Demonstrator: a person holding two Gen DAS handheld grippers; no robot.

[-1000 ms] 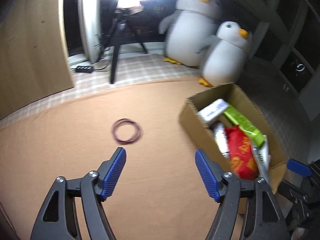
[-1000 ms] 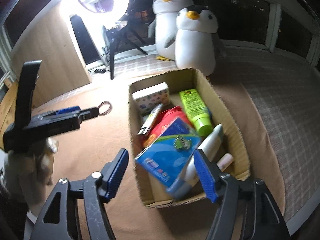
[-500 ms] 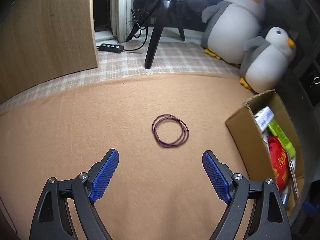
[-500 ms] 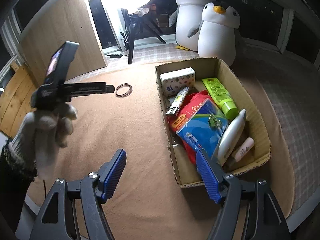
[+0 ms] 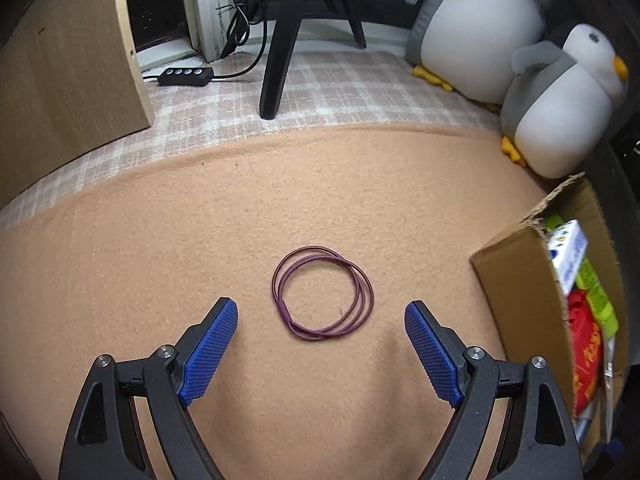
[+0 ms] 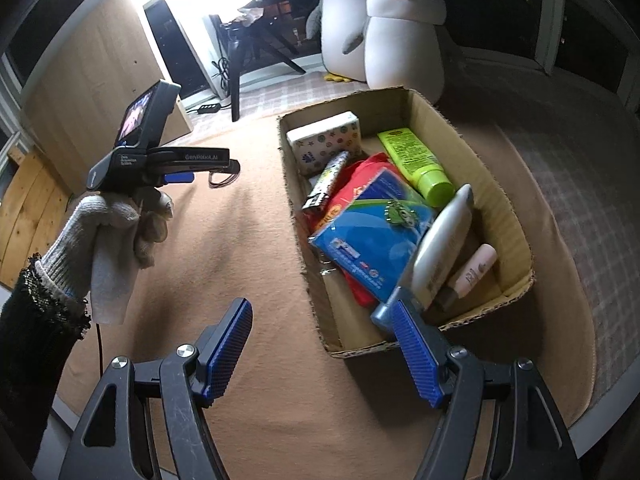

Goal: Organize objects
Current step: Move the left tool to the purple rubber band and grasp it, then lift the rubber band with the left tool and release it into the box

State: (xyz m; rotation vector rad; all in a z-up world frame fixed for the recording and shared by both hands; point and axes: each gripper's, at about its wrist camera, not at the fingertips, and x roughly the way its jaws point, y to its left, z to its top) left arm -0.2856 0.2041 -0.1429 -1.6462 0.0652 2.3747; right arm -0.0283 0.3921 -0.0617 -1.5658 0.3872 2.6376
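Purple and thin, the hair-tie loop (image 5: 323,292) lies flat on the tan felt mat (image 5: 160,240) in the left wrist view, a doubled ring set between and just beyond the blue pads of the left gripper (image 5: 321,328). Its jaws have just been opening and now stand wide, with nothing pressed between them; neither pad touches the loop. At the right edge a corner of the cardboard box (image 5: 516,280) shows, well apart from the loop, with packets visible inside. Two plush penguins (image 5: 560,92) sit beyond the mat, near a black tripod leg (image 5: 280,48).

From the right wrist view the box (image 6: 404,98) is seen nearly whole and already well filled — a white patterned carton (image 6: 326,140), a green tube (image 6: 416,160), a blue packet (image 6: 372,228) over a red one, a pale bottle (image 6: 440,248) and a small pink tube (image 6: 472,270). The right gripper (image 6: 320,352) hovers by the box's near corner, moderately open and empty. Across the mat a gloved hand (image 6: 120,224) holds the left gripper (image 6: 224,170) pointed down over the loop, which shows only partly under its tip.

Most of the sorting looks done — the loop seems to be the only item left outside the box. What remains, as I judge it, is to close on that thin band and carry it over to the box.
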